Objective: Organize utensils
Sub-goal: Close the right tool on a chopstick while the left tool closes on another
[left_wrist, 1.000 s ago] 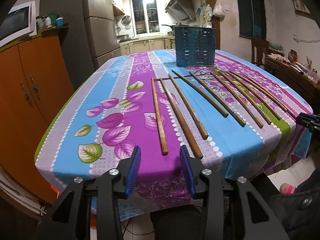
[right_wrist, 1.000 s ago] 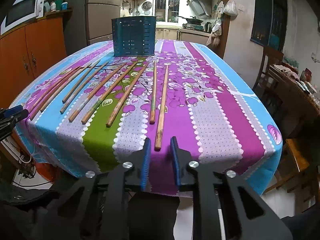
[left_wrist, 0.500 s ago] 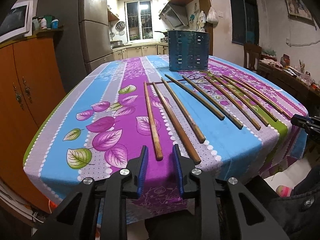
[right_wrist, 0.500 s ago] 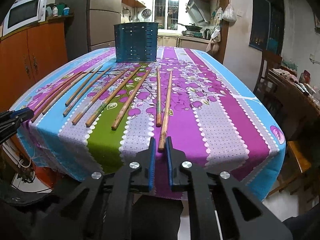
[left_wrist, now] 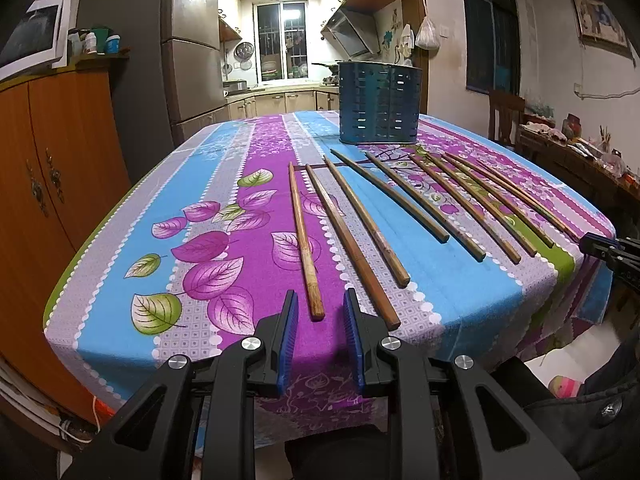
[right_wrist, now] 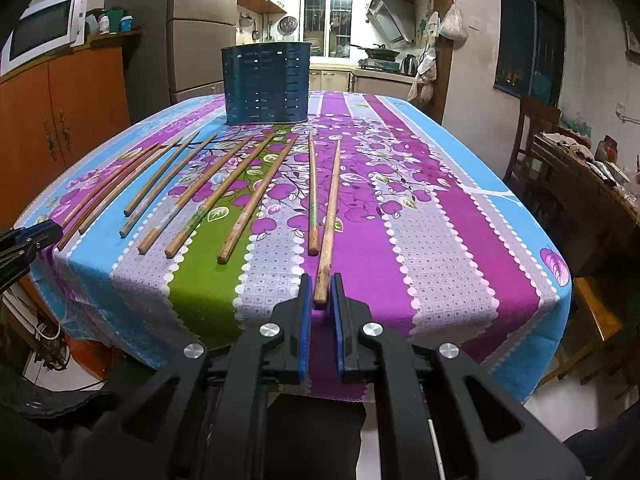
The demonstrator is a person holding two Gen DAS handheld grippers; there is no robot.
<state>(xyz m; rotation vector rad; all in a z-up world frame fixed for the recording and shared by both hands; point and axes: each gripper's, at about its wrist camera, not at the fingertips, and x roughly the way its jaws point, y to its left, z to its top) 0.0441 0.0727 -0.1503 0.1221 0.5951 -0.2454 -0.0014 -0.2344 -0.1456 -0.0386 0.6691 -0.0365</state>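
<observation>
A row of wooden chopsticks (left_wrist: pixel 404 216) lies fanned out on the floral tablecloth (right_wrist: pixel 440 216), thin tips toward the blue slotted utensil holder (right_wrist: pixel 267 84) and thick ends toward the near table edge. The holder stands upright beyond the tips, just past them at the far part of the table. Nothing shows above its rim, and what is inside cannot be made out through the slots.

The chopstick farthest from the holder's right side (right_wrist: pixel 329 220) has its thick end between the blue pads of the right gripper (right_wrist: pixel 320 300); the jaws stand narrowly apart on either side of that end, and whether they actually pinch it cannot be told. The next chopstick (right_wrist: pixel 313 196) lies just beside it, ending nearer the holder.

On the other end of the row, the leftmost chopstick (left_wrist: pixel 305 240) points its thick end at the left gripper (left_wrist: pixel 319 316), whose jaws are spread, with the end just ahead of the gap and untouched.

An orange wooden cabinet (left_wrist: pixel 48 168) stands left of the table, a microwave (right_wrist: pixel 44 32) on top.
</observation>
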